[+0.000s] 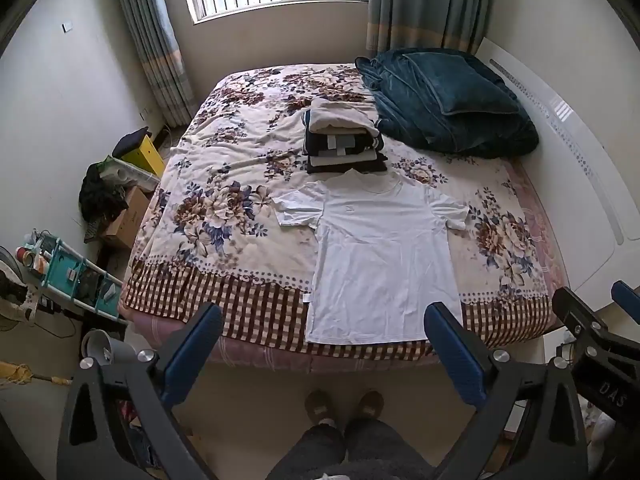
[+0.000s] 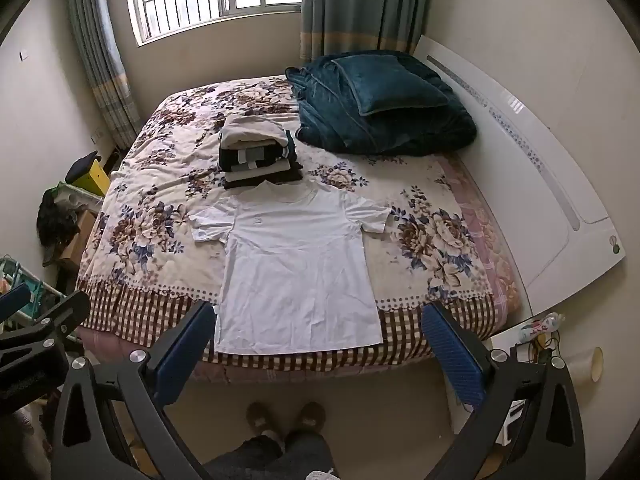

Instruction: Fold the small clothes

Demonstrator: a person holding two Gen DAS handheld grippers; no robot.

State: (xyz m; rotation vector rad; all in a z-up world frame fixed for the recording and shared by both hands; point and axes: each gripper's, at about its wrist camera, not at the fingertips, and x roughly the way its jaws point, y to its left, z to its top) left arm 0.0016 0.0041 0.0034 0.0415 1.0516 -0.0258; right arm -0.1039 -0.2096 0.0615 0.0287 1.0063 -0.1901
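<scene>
A white T-shirt (image 1: 380, 252) lies spread flat on the bed (image 1: 224, 216), front up, collar toward the far side and hem right at the near edge. The cloth is thin and soft, creased with fine wrinkles across the body; both short sleeves stick out sideways, and the one on the right looks curled under at its tip. A small mark sits on the chest, too small to read, and a little tag pokes out at the lower left seam.

The bedspread is a floral print in browns and blues, ending in a brown-and-cream checked border that drops over the mattress edge. Just beyond the collar stands a stack of folded clothes (image 1: 342, 140), pale beige on top, dark striped layers below; the collar touches or overlaps its bottom piece, hard to tell which. Beside the stack, a plush teal blanket (image 1: 448, 104) is heaped with a matching pillow on it.

The left gripper (image 1: 324, 346) hangs above the floor short of the bed, its two blue-padded fingers spread wide, holding nothing. The right gripper (image 2: 316, 344) does the same, ribbed blue pads wide apart, empty. Each shows at the frame edge of the other's view, cut off.

Below, slippered feet and dark trousers appear, partly hidden. At left, a cluttered rack (image 1: 68, 276) blurs into the fisheye rim.
</scene>
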